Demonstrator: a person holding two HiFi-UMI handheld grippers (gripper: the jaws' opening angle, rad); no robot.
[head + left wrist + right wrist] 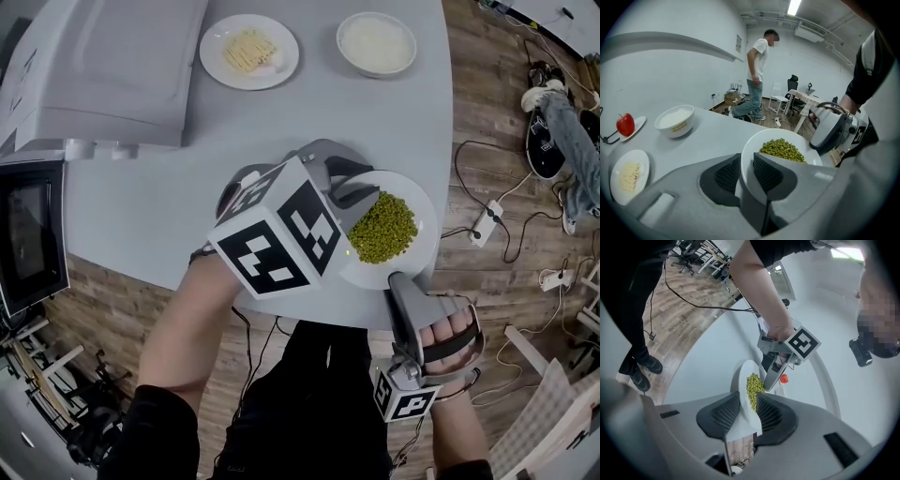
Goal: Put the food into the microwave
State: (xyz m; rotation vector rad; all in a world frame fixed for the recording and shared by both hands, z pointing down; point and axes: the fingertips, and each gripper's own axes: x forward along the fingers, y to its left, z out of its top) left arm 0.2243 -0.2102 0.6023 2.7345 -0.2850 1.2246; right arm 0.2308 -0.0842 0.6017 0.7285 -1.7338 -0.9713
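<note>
At the far left the microwave (103,66) sits on the white desk (141,206), its dark-windowed door (28,234) swung open toward the near side. Just right of it, at the back of the desk, is a flat plate (211,56) with pale yellow strips (248,50) on it. Further right is a white bowl (375,67) filled with something white like rice (375,39). The left gripper view also shows a tomato (626,124) on a small dish (640,123) beyond the bowl. Only bare desk lies between the microwave and the plate of peas (422,211), which is at the near rounded edge and heaped with green peas (382,228). The left gripper (746,161) is clamped on the plate's left rim, one pad above and one below. The right gripper (749,411) pinches the near right rim the same way, so the plate is held from two sides. To the right, on the wooden floor (469,131), are cables and a power strip (487,225). A person (757,70) stands beyond the desk near some chairs.
</note>
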